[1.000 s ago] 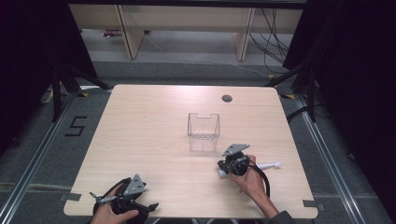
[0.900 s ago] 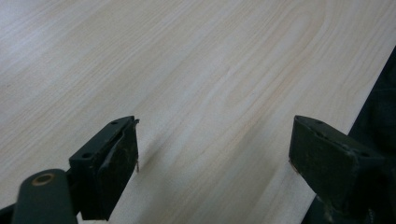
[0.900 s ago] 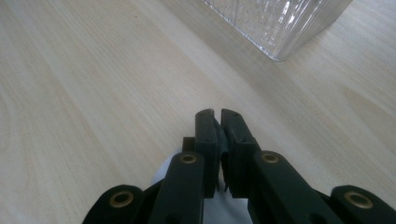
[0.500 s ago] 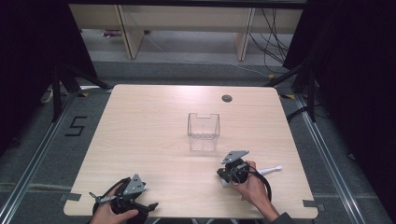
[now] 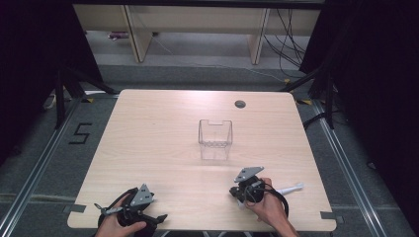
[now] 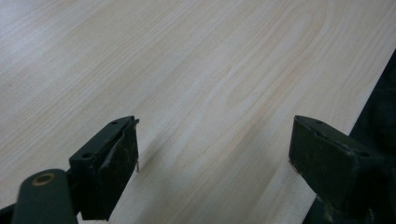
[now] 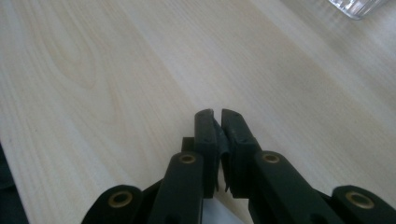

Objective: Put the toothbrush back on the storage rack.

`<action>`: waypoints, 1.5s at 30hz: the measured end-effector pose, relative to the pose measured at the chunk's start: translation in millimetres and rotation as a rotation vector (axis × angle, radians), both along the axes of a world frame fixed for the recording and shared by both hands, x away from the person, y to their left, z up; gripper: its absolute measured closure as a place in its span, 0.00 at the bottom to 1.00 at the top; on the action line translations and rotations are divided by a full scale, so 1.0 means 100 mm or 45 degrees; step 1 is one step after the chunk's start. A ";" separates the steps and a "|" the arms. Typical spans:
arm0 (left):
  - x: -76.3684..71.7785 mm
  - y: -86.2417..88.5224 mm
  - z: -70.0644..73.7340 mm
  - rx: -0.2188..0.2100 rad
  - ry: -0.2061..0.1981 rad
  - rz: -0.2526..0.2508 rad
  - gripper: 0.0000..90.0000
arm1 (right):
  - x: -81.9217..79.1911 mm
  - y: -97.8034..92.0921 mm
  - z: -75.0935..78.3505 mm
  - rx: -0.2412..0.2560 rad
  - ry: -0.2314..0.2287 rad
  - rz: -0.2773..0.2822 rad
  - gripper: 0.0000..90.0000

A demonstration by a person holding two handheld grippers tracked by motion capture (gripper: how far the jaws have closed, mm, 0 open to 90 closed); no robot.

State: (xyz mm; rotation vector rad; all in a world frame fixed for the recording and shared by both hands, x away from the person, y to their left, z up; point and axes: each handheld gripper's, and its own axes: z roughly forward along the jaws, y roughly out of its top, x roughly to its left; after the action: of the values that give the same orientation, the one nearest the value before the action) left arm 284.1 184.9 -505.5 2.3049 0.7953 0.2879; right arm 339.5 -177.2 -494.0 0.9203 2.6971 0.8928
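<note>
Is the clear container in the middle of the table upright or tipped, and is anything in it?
Upright and apparently empty: the clear container stands open-topped on the table, nothing visible through its walls.

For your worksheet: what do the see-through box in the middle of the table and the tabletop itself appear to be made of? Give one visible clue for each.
The box: probably clear plastic, possibly glass; the table shows through its walls, and its ridged base glints. The tabletop: pale wood or wood-look laminate, with a smooth, low-sheen finish; grain lines run across it.

Black tongs [image 7: 217, 116], pale wood-grain table [image 5: 163, 128], clear container [image 5: 215, 133].
</note>
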 end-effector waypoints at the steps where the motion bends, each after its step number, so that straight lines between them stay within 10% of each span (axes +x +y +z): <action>1: 0.00 0.00 0.00 0.008 -0.008 -0.007 0.17 | -0.02 -0.01 0.01 -0.024 0.020 -0.023 0.95; 45: 0.02 -0.01 0.00 0.008 -0.008 -0.013 0.17 | -0.38 -0.54 0.05 -0.117 0.111 -0.001 0.94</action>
State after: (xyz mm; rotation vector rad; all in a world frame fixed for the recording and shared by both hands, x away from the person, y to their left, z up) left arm 285.8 183.5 -505.8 2.3124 0.7807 0.2931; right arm 301.2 -231.5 -488.7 0.9619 2.7844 0.7381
